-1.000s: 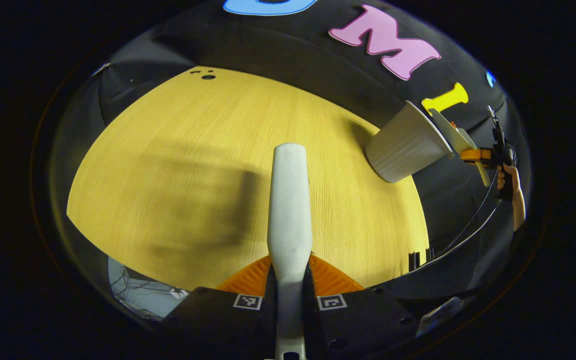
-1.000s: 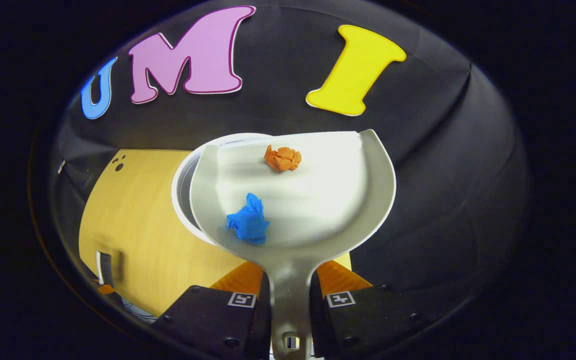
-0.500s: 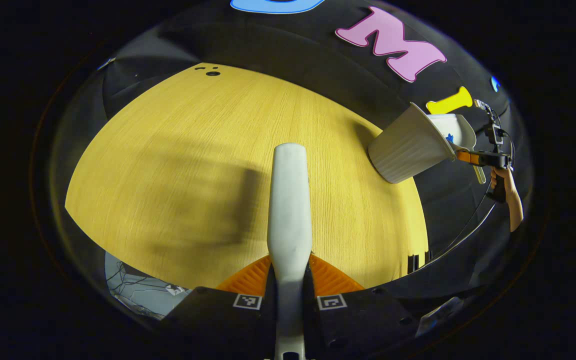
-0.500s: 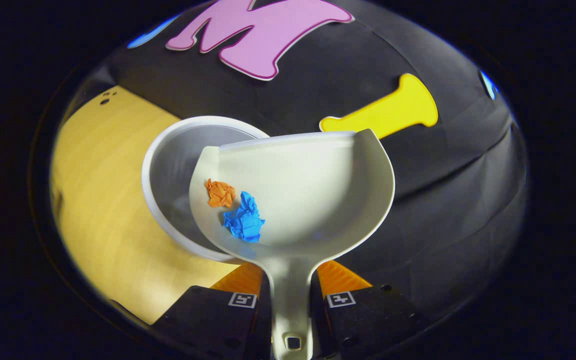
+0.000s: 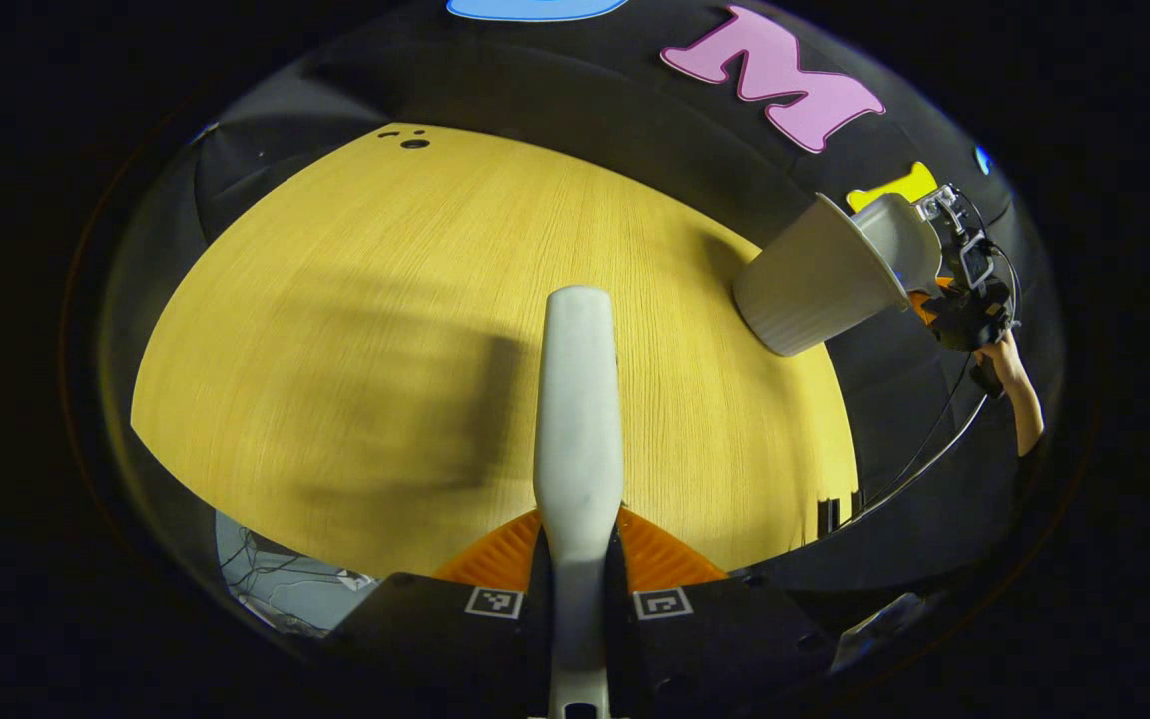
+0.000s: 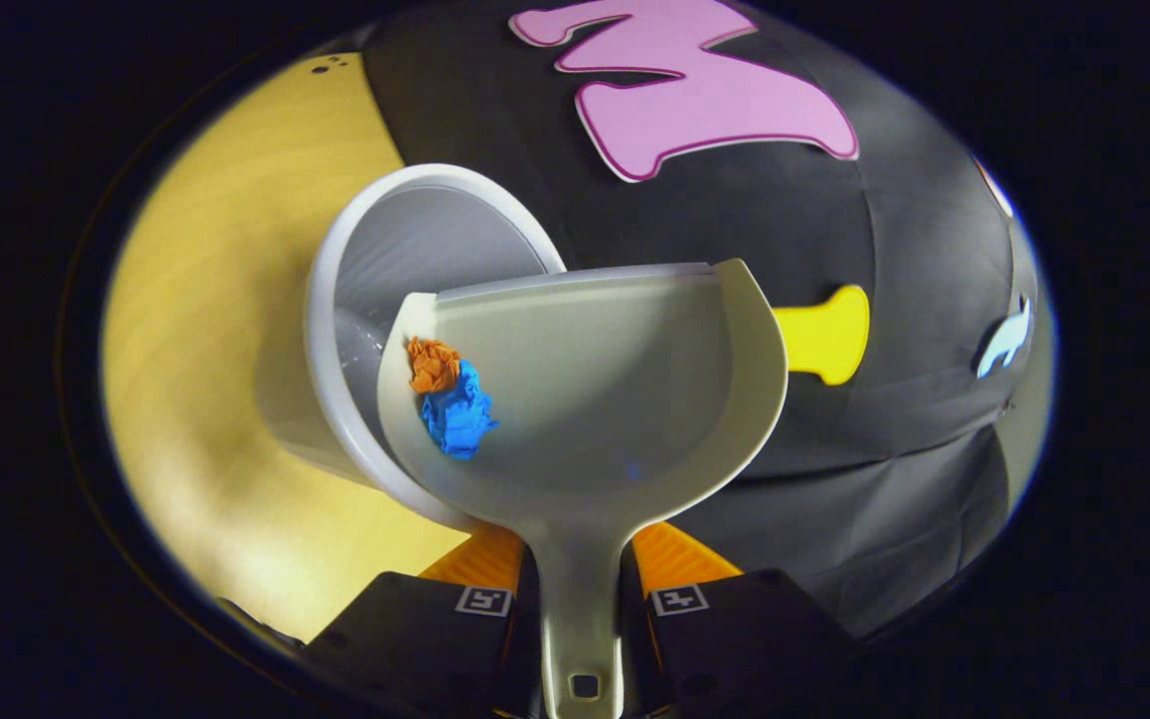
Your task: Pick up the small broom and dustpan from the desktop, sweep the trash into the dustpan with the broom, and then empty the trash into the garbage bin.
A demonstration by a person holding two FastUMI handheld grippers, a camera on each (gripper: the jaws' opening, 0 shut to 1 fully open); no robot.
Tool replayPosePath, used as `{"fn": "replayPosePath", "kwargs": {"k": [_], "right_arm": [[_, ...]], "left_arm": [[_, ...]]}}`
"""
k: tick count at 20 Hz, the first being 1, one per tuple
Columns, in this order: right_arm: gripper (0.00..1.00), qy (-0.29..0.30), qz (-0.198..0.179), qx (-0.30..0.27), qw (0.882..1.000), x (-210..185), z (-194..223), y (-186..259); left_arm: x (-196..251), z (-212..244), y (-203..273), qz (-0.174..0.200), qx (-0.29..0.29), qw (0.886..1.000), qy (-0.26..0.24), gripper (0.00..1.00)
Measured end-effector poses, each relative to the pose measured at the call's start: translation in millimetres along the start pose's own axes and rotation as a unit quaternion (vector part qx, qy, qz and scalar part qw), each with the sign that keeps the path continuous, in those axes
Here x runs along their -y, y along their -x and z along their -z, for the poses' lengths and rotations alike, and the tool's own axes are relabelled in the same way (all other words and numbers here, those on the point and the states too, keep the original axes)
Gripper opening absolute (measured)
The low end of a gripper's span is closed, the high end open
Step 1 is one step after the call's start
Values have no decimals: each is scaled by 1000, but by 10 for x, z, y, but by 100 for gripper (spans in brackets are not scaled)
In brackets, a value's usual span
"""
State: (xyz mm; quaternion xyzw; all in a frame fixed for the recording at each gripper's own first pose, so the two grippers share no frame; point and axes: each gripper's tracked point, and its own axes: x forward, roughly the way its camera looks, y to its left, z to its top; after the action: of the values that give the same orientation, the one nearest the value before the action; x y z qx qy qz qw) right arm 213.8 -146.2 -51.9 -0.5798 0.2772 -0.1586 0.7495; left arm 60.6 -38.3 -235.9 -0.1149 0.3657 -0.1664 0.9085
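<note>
- My right gripper (image 6: 580,589) was clamped on the dustpan (image 6: 615,399) handle, both fingers pressed against it, and I had rolled the pan further toward its left side than half a second before.
- The orange scrap (image 6: 432,364) and the blue scrap (image 6: 457,414) had slid together against the pan's left wall, the orange one touching the top of the blue one; a second earlier they lay well apart on the pan floor.
- The bin (image 6: 405,260) stood on the desk (image 6: 196,330) with its open mouth just behind and under the pan's left edge. More of its inside showed than before.
- From my left gripper view, the bin (image 5: 815,285) sat near the desk's (image 5: 335,330) far right edge, and the pan (image 5: 899,240) was tipped over its rim, turned more than before.
- My right gripper (image 5: 954,300) and the hand (image 5: 1009,369) holding it were beside the bin, higher than half a second ago.
- My left gripper (image 5: 577,589) stayed closed on the broom (image 5: 578,419) handle, which pointed out over the desk, much as in the earlier frames.
</note>
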Motion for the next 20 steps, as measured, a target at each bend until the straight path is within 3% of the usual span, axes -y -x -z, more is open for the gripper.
{"fn": "replayPosePath", "kwargs": {"k": [4, 6, 9, 11, 14, 15, 20], "right_arm": [[31, 81, 38, 34, 995, 166, -65, 203], [40, 108, 50, 39, 992, 159, -27, 164], [36, 152, 70, 48, 985, 167, -58, 175], [35, 129, 62, 48, 989, 150, -59, 153], [32, 51, 22, 22, 998, 140, 56, 107], [39, 22, 10, 11, 1000, 144, 58, 73], [36, -106, -51, -30, 993, 139, 171, 35]], "left_arm": [[99, 2, -15, 23, -7, 999, 27, 25], [127, -22, -44, 31, -3, 999, 40, 26], [135, -4, -86, 26, -7, 999, 24, 26], [167, -33, -121, 26, -8, 1000, 13, 26], [183, -87, -130, 26, 0, 1000, 14, 26], [191, -117, -149, 25, 3, 1000, 13, 26], [152, -272, -140, 16, 8, 1000, -8, 26]]}}
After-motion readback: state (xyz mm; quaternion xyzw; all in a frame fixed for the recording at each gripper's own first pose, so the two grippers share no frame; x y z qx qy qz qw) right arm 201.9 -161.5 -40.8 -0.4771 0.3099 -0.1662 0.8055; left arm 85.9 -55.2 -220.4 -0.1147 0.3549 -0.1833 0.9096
